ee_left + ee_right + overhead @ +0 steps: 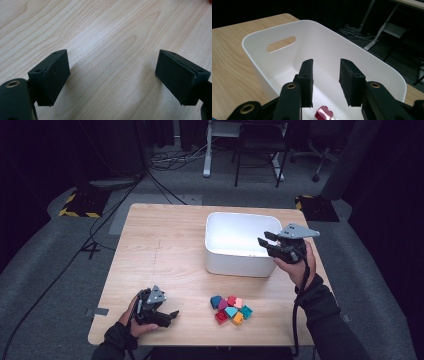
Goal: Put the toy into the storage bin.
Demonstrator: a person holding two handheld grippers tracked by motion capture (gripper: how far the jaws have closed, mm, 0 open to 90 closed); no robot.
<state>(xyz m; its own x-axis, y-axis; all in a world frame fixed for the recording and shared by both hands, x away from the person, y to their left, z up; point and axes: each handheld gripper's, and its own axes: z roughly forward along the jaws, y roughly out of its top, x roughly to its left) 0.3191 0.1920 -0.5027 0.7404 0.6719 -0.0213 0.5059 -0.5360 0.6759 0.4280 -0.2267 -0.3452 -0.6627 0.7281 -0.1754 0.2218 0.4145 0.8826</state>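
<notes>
A red brick (323,113) is seen lying on the floor of the white bin (215,251), close to the bin's near wall, just below the fingers of the right gripper (325,83). That gripper is held above the bin's near right corner, over the rim, and its fingers are parted by a moderate gap with nothing between them. In the high view the right gripper (267,241) is carried by a hand (296,265) at the bin's right side, with a dark sleeve and a trailing cable below it.

A cluster of small bricks (230,308) in blue, pink, red, teal and orange is set on the desk (160,245) in front of the bin, apart from its near wall. A slot handle (281,44) is cut into the bin's far end wall as the right gripper view shows it.

Well to the left of the bin and nearer the desk's front edge, the left gripper (171,315) is held low over the wood, left of the brick cluster. Its fingers (52,75) are spread wide and hold nothing, with bare wood grain seen between them.
</notes>
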